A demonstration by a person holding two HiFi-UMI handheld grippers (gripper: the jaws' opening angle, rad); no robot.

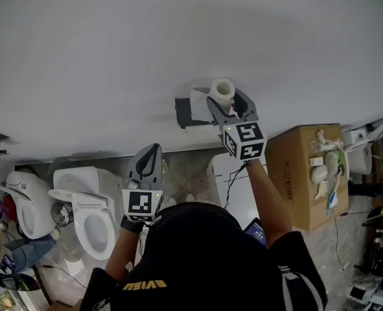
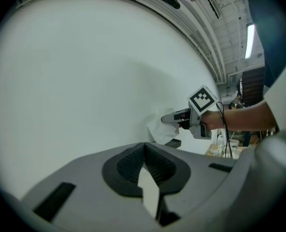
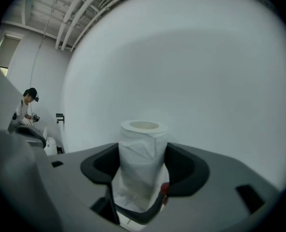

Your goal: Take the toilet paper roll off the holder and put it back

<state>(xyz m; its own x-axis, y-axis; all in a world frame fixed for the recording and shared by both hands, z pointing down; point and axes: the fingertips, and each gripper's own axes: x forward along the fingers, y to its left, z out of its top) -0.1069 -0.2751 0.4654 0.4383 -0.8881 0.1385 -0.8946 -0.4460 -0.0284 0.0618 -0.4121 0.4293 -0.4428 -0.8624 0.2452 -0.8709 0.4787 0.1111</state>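
Left gripper [image 1: 151,153] nearest, low by body, jaws shut on nothing, idle. Further out, right gripper [image 1: 232,106] clamped part-wide round toilet paper roll [image 3: 143,153]. Roll upright, loose sheet hanging, looked off holder [image 1: 182,113], just beside it at wall [image 1: 113,57]. Judged: removal done, put-back in hand. Next needs core lined up w/ holder arm, then slid on.

Left gripper [image 2: 144,150] jaws together, empty, facing the white wall [image 2: 84,81]; right gripper [image 2: 168,118] beside toilet paper [image 2: 157,129].
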